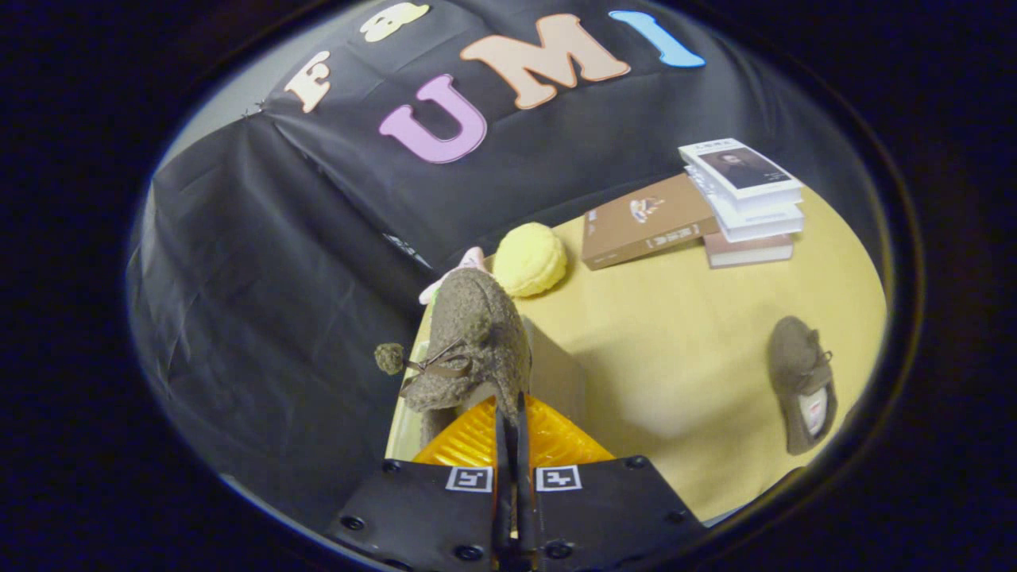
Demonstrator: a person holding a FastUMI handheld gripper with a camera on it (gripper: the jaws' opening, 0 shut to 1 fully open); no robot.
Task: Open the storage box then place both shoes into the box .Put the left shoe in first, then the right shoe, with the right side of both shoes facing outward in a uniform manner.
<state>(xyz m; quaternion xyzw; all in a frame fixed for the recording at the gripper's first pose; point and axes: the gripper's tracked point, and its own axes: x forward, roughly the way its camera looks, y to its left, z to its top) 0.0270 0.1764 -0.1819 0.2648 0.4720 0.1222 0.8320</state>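
Note:
A brown fuzzy shoe (477,342) with a pompom lace hangs tilted just ahead of the fingers, toe pointing away. My gripper (509,413) is shut on the rim of its opening, with the fingers pressed close together. The shoe is over the table's left edge, beside a clear see-through wall (556,373) that looks like the storage box; whether the box stands open I cannot tell. The second brown shoe (802,385) lies flat on the yellow table (683,334) off to the right, its opening facing up.
A yellow round plush (530,258) and a pink item (469,262) sit just beyond the held shoe. A brown book (643,222) and a stack of books (747,202) lie at the table's far right. Black cloth hangs behind and to the left.

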